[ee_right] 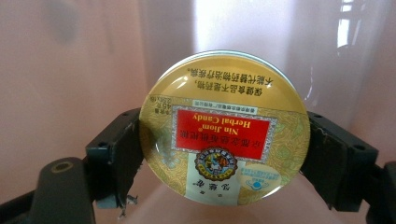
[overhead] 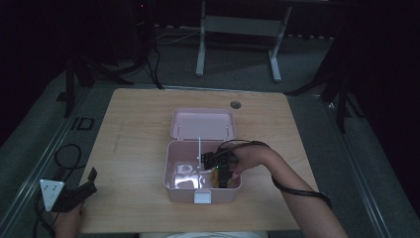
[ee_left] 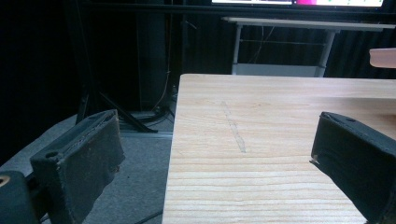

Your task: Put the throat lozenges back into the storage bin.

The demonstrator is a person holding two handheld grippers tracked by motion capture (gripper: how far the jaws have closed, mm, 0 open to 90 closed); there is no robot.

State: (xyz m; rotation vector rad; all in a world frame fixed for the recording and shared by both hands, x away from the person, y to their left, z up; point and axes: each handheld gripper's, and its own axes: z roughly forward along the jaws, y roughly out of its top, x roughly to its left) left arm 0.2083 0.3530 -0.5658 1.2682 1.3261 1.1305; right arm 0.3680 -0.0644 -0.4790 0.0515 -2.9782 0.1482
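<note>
Clamped by the right gripper across its rim, low inside the near-right compartment of the open pink box: a round candy tin, likely light, rigid and glossy-slick, best pinched edge-on, with left gripper gaping, idle near-left.

The round gold tin reads "Nin Jiom Herbal Candy", upside down.

High view: fixed overhead at the near side, facing forward and down over the whole table. Left gripper view: low at the table's near-left corner, facing far across its top. Right gripper view: close inside the pink box, shared with high view.
</note>
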